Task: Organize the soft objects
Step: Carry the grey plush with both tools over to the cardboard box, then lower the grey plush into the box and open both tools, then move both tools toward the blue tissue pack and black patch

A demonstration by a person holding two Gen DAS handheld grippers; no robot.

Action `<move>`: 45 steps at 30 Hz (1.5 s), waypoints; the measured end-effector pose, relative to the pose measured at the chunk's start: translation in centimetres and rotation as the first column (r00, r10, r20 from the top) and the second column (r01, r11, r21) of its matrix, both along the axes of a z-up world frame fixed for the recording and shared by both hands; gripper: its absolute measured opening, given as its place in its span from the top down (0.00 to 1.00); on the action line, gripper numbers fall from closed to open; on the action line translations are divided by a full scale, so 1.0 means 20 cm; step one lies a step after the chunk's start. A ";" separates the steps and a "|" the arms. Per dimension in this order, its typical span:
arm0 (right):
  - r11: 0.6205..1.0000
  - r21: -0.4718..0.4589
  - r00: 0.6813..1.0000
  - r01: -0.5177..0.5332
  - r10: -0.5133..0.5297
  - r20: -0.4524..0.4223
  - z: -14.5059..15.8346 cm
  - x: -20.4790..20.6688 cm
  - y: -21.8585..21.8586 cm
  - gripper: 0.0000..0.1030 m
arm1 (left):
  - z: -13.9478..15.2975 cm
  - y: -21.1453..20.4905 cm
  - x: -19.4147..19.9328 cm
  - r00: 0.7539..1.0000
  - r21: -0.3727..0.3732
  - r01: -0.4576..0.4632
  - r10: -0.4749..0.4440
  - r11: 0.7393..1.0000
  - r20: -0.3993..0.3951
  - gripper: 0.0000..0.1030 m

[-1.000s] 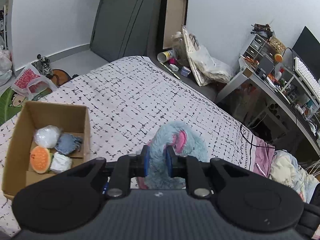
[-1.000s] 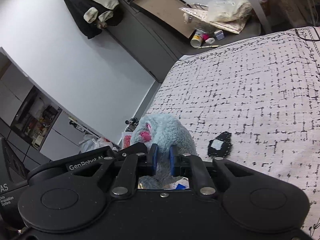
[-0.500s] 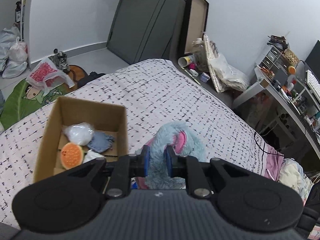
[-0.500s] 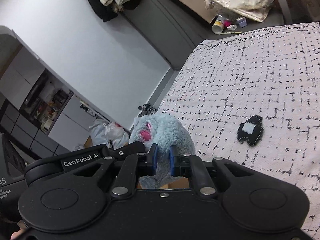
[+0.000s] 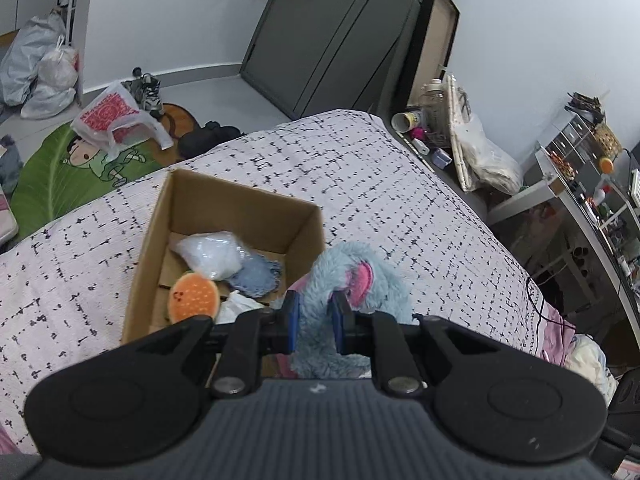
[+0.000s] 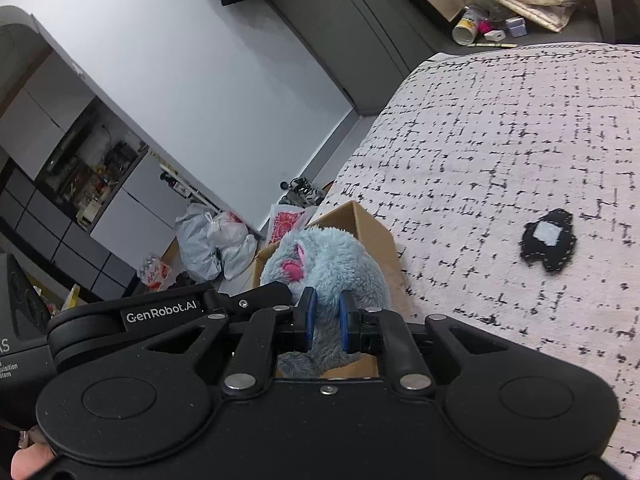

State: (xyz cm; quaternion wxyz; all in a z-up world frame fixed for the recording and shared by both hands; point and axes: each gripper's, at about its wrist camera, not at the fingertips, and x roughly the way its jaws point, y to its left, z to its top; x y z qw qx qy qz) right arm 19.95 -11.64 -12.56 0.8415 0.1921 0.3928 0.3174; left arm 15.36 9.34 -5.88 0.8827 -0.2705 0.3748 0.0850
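Observation:
A fluffy blue plush toy [image 5: 360, 280] with pink ears hangs between both grippers. My left gripper [image 5: 314, 322] is shut on its fur, and my right gripper [image 6: 326, 324] is shut on it [image 6: 332, 264] from the other side. The toy is held in the air at the right edge of an open cardboard box [image 5: 236, 204] on the bed. Inside the box lie a white bag [image 5: 210, 256], a blue knitted piece [image 5: 256, 276] and an orange round toy [image 5: 194, 298]. A small black patch [image 6: 548, 242] lies on the bedspread to the right.
The bed [image 5: 380, 184] has a white spread with black dashes. Bags [image 5: 116, 120], shoes and a green mat lie on the floor beyond it. A cluttered desk [image 5: 592, 208] stands at the right, with boxes and bags along the far wall.
Both grippers have carried the plush toy toward the box; the box now sits closer to the middle of the left wrist view and appears behind the toy in the right view.

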 end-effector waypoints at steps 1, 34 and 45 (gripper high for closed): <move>1.000 0.000 1.000 -0.005 0.005 0.000 0.00 0.00 0.02 0.88 | -0.01 0.03 0.00 1.000 -0.006 -0.003 0.003 1.000 -0.002 0.85; 0.991 -0.124 0.999 -0.042 0.042 -0.003 0.06 -0.04 0.04 0.48 | 0.03 0.03 0.01 0.997 0.115 -0.010 0.020 0.993 -0.081 0.41; 0.992 -0.117 0.998 0.035 -0.029 0.049 0.18 -0.07 -0.23 0.19 | 0.13 -0.20 -0.01 0.997 0.200 0.048 -0.033 0.979 -0.076 0.17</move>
